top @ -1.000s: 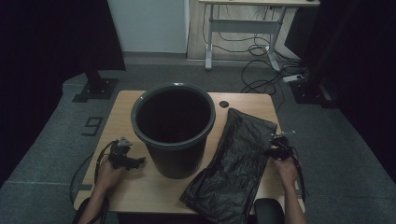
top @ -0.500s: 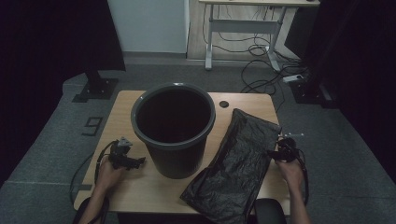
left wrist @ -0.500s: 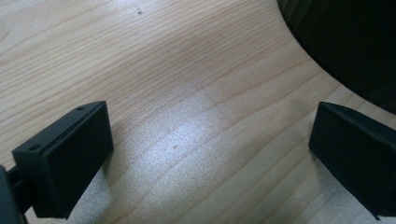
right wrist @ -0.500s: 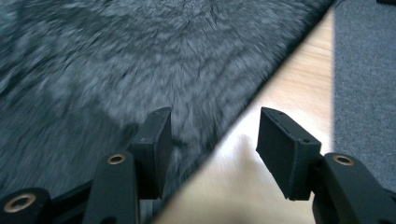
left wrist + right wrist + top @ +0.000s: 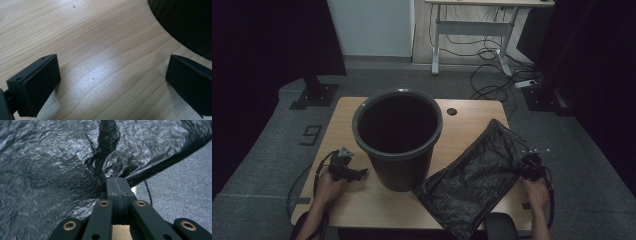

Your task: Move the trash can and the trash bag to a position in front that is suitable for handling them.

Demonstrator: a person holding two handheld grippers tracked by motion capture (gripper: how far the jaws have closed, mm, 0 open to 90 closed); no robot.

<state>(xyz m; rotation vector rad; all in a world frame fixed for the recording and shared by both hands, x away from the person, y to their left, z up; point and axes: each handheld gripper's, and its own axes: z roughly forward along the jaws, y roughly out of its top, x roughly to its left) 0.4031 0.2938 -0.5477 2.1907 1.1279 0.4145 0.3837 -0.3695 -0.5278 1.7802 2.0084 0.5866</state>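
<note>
On the table: a pale wooden table [image 5: 472, 125] with visible grain carries everything; a small dark round hole sits near its far edge.
Bin: a dark grey round plastic bin [image 5: 398, 137] stands upright at the table's middle, tapering toward its base. Its inside is black shadow, and no contents can be made out in it.
Bag: a black plastic bag [image 5: 477, 177] lies flat and crinkled to the right of the bin, slanting from the far right toward the near edge, where its lower end hangs past the table and is cut off by the frame. Its film is thin, glossy and finely wrinkled.
Right gripper: the right gripper [image 5: 530, 167] is at the bag's right edge. In the right gripper view its jaws have just been closing and stand pressed together on a bunched fold of the film [image 5: 107, 170].
Left gripper: the left gripper [image 5: 354, 173] rests on the table just left of the bin's base, its jaws spread wide over bare wood, with the bin's wall [image 5: 185, 22] at the corner.
Hard to read: the room's sides are dark.
</note>
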